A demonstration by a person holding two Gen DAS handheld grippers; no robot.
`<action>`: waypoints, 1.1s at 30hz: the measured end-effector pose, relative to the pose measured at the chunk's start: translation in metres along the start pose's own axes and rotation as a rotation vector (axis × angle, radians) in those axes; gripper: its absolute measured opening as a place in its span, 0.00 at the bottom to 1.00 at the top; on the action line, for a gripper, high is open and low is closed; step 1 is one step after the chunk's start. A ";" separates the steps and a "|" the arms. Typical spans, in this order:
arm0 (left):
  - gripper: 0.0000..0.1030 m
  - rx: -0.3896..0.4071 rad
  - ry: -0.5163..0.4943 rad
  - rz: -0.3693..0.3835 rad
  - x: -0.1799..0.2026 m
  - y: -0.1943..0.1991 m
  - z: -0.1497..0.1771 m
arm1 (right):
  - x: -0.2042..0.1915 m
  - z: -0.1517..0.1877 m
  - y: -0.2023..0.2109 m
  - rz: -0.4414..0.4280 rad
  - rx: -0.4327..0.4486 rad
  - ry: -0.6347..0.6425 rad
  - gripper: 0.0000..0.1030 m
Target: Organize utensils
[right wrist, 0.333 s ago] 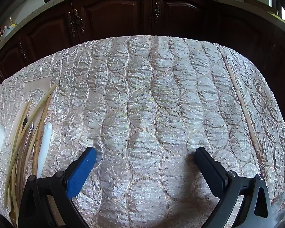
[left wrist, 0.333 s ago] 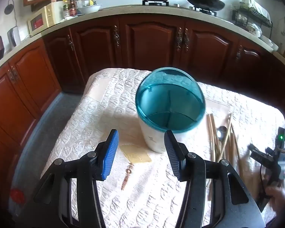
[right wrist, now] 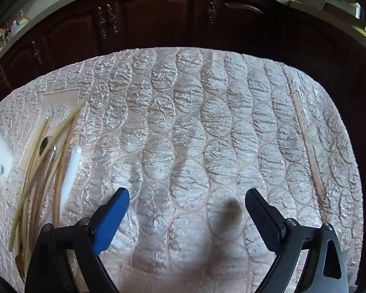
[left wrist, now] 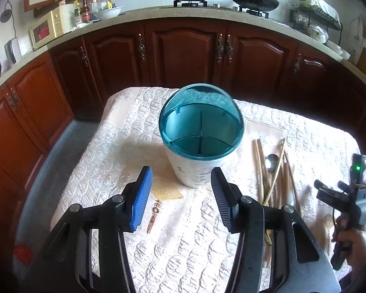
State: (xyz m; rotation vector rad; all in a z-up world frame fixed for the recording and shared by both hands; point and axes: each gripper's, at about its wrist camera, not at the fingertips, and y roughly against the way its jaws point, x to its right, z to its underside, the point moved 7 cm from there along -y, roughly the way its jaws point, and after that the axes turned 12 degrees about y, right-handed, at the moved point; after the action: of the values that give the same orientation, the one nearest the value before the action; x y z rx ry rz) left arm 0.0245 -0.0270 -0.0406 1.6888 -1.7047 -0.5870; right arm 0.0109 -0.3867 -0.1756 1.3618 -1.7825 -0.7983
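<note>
To the right of the utensil holder [left wrist: 200, 144], on the quilted cloth [right wrist: 195, 127] covering the surface, lies a loose heap of chopsticks [left wrist: 272, 171] with a metal spoon [left wrist: 272, 162] among them and a white handle [right wrist: 72, 168] at the heap's right edge. The sticks look thin, stiff and light, probably bamboo, and likely to roll or scissor apart if pinched near a tip. A grip across the middle of a few aligned sticks seems safest. The spoon's polished bowl looks slippery, so its handle would be the better hold. The holder, a white tub with a teal translucent rim and dividers inside, seems light enough to tip if knocked.

Counted: one holder, one spoon and one white-handled piece. The chopsticks overlap too much for an exact count, though there appear to be at least six.

The left hand-held gripper [left wrist: 180, 193] hovers near the holder with its jaws spread and nothing between them. The right hand-held gripper [right wrist: 186, 210] is spread wide over bare cloth, to the right of the heap, and is also empty. A hand [left wrist: 353, 246] carries it at the right edge.
</note>
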 end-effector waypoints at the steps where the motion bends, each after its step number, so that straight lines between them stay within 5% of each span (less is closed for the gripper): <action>1: 0.48 0.005 -0.001 0.005 0.002 0.002 0.000 | -0.004 -0.002 0.013 -0.002 0.023 0.004 0.92; 14: 0.48 0.110 -0.006 0.092 0.028 0.056 -0.022 | -0.055 -0.046 0.200 -0.093 0.259 -0.008 0.92; 33: 0.48 0.195 -0.019 0.147 0.048 0.099 -0.035 | -0.077 -0.063 0.268 -0.071 0.398 0.045 0.92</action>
State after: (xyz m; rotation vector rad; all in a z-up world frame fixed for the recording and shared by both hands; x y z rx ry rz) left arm -0.0164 -0.0631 0.0608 1.6748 -1.9332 -0.3801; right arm -0.0594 -0.2499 0.0651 1.6904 -1.9345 -0.4564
